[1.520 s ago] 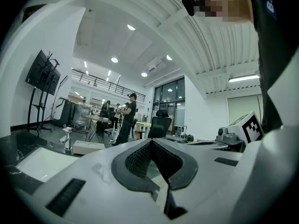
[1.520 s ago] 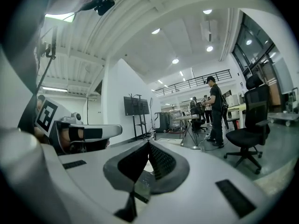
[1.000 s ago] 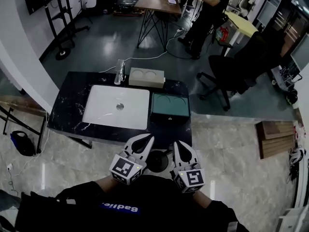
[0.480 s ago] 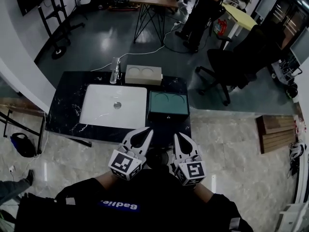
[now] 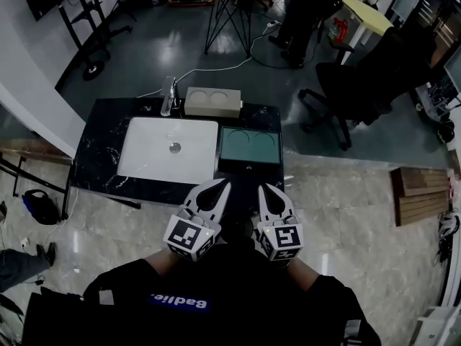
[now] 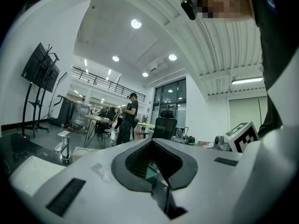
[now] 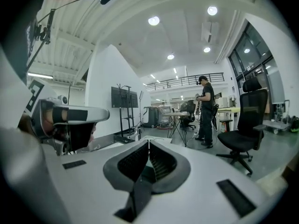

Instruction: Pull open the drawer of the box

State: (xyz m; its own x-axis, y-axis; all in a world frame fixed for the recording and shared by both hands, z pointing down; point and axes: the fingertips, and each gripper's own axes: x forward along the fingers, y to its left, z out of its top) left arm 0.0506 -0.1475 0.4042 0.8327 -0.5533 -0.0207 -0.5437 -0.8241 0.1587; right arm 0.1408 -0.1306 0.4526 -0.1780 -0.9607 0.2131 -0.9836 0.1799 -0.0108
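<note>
A green box stands at the right end of a black marble table. Its dark drawer front, with a small knob, faces me and looks shut. Both grippers hover side by side short of the table's near edge, held close to my body. The left gripper is shut with nothing in it, tips pointing at the table. The right gripper is shut too, just below the box's front. In the left gripper view the jaws meet at the left gripper's tip; the right gripper looks the same in its own view.
A white sink basin fills the table's middle, with a faucet and a grey box behind it. An office chair and a standing person are beyond. A wooden pallet lies right, a dark bag left.
The view has drifted, so the table sits slightly higher in the head view. Both grippers stay shut and keep roughly the same place before me.
</note>
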